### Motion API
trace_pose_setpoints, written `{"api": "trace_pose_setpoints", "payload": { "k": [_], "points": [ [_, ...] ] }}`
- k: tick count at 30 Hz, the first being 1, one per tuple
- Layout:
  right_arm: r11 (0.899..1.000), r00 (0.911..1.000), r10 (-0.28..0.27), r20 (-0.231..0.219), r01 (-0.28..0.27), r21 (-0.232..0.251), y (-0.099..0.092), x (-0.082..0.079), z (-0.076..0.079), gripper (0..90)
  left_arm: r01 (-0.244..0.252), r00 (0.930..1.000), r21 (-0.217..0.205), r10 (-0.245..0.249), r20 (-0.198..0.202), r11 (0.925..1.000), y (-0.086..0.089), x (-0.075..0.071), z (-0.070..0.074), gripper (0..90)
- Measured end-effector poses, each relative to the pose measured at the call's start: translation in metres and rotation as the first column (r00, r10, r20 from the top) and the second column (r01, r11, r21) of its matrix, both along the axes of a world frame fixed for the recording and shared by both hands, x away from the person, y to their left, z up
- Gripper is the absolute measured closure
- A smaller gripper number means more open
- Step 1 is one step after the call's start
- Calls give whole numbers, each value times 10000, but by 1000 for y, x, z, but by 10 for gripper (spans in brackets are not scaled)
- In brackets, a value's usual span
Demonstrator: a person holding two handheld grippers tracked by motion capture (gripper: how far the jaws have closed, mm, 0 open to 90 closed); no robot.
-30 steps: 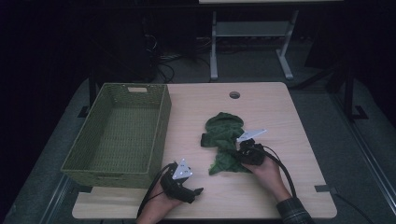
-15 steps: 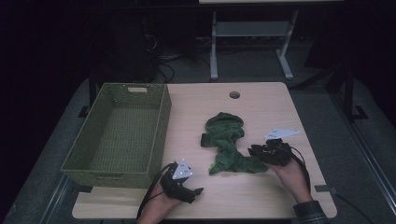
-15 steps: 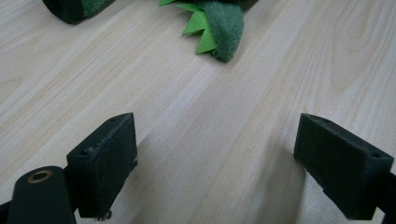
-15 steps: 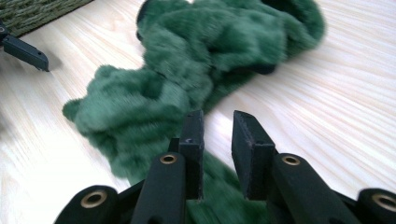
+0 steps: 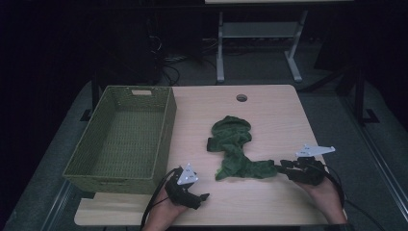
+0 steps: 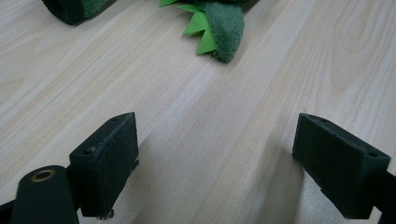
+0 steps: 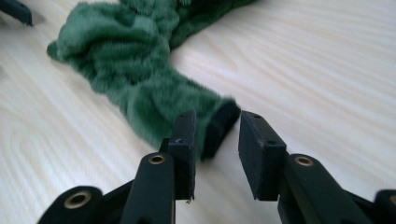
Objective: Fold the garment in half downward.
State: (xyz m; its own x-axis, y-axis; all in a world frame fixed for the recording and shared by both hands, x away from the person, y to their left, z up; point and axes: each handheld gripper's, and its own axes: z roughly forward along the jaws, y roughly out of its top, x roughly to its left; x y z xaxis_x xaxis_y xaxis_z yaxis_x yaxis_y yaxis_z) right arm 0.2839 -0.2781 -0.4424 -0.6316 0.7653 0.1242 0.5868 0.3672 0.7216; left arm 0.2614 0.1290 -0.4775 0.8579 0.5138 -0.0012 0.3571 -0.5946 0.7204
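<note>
Bare table (image 5: 269,202) between grippers; basket (image 5: 120,139) walls off the left.

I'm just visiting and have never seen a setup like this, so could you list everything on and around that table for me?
Table: one, light wood, centre; round hole near its far edge.
Wicker basket: one, olive green, on the table's left side, nothing in it.
Fuzzy garment: one, dark green with a black cuff, crumpled on the table's middle; one sleeve stretched out toward the right.
Metal stand: one, grey, on the floor beyond the table.
Left hand-held gripper: one, black, near edge, jaws open over bare wood.
Right hand-held gripper: one, black, right near side; its jaws have just been opening, with the cuff between them.
</note>
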Motion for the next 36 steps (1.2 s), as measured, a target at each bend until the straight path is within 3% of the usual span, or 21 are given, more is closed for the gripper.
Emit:
{"api": "trace_pose_setpoints", "payload": {
  "k": [8, 20, 22, 24, 25, 30, 36],
  "points": [
    [9998, 9978, 197, -628, -202, -64, -11, -12, -21, 610, 5, 10000, 7, -5, -22, 10000, 0, 0, 0, 136],
    [9968, 9958, 779, -478, -769, 218, -2, -2, -24, 567, 10, 10000, 1, -10, -18, 10000, 0, 0, 0, 133],
    [9959, 9949, 886, -482, -876, 239, -1, 1, -25, 620, 0, 10000, 1, 0, -16, 10000, 0, 0, 0, 132],
    [9952, 9941, 958, -513, -948, 226, 1, 2, -25, 740, 0, 10000, 5, 0, -18, 10000, 0, 0, 0, 132],
    [9943, 9939, 1062, -280, -1061, 82, 1, 3, -25, 814, -1, 10000, 4, 1, -14, 10000, 0, 0, 0, 132],
    [9939, 9936, 1089, -286, -1083, 211, 0, 1, -20, 840, 2, 10000, 5, -2, -15, 10000, 0, 0, 0, 132],
    [9879, 9873, 1525, 435, -1536, 230, 6, -2, -1, 845, 6, 10000, 9, -6, -16, 10000, 0, 0, 0, 132]
  ]
}}
